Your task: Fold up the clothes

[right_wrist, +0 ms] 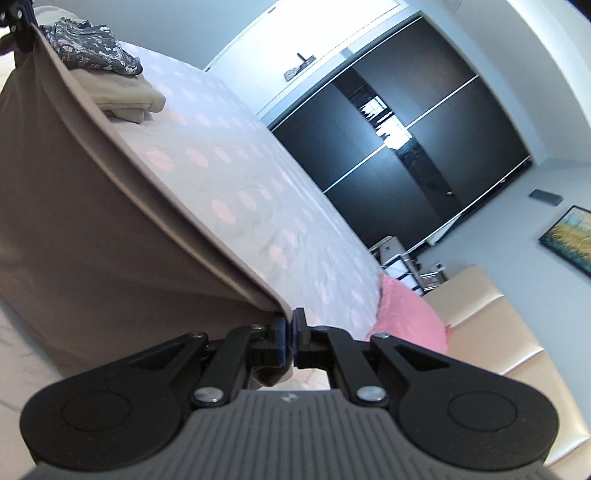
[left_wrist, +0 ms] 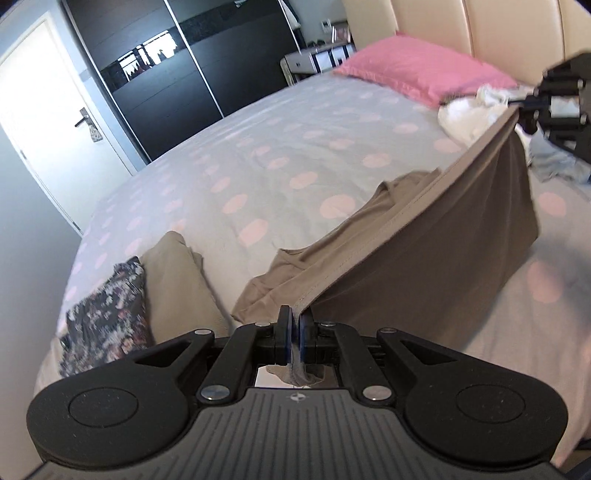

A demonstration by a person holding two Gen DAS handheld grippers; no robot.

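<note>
Above the dotted bed [left_wrist: 258, 155], left gripper [left_wrist: 294, 321] and right gripper [right_wrist: 290, 325] each pinch the taupe garment [left_wrist: 424, 251], seemingly taut.

The right gripper [right_wrist: 289, 328] has its jaws pinched on a corner of the taupe garment [right_wrist: 92, 229], whose taut hem runs up and left from the jaws to the left gripper [right_wrist: 20, 22] at the far corner. Beyond the hem lies the dotted bed cover [right_wrist: 236, 177]. Far left of the jaws, a floral garment [right_wrist: 92, 48] sits on folded beige clothes [right_wrist: 122, 99]. A pink pillow [right_wrist: 410, 317] lies just right of the jaws.
</note>
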